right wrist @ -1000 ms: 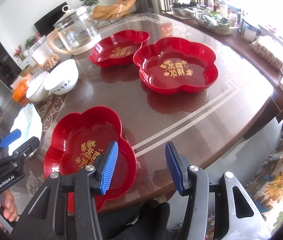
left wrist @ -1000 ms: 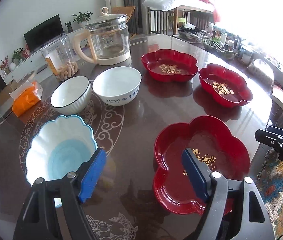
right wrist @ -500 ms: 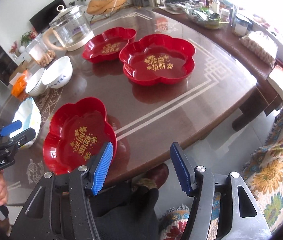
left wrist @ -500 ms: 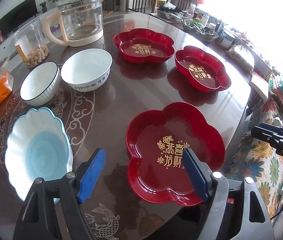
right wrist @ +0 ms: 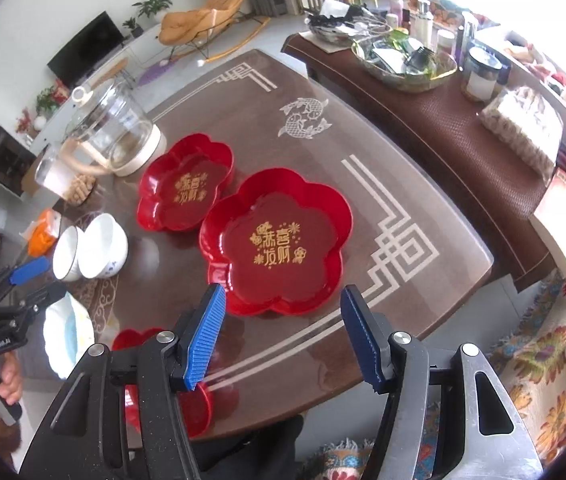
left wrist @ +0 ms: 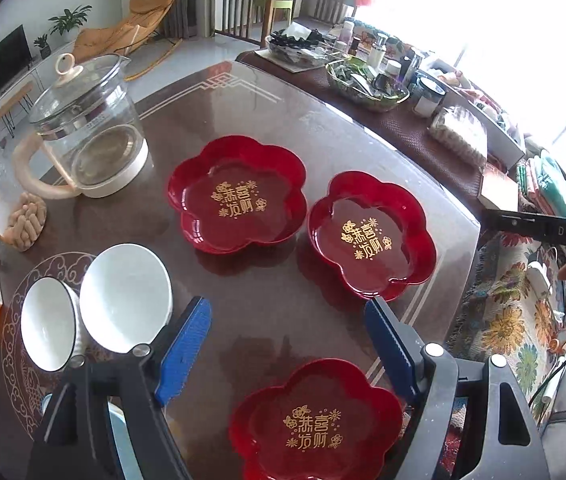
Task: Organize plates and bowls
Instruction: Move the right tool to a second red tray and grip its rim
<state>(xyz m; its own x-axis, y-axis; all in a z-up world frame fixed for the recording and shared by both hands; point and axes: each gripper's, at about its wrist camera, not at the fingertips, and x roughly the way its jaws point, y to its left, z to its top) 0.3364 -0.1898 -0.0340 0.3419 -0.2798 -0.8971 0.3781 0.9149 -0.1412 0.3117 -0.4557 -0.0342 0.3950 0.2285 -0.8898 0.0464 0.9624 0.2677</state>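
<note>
Three red flower-shaped plates (left wrist: 239, 196) (left wrist: 371, 236) (left wrist: 319, 424), two white bowls (left wrist: 127, 296) (left wrist: 47, 322) on brown surface (left wrist: 267, 320); left tongs (left wrist: 287, 344) and right tongs (right wrist: 283, 336) both spread, holding nothing.

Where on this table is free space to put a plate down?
Bare wood lies past the right red plate, toward the fish motif. The side with the white bowls, kettle and jar is crowded.

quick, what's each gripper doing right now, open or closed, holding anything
Left gripper: open, holding nothing, above the table.
Right gripper: open, holding nothing.
</note>
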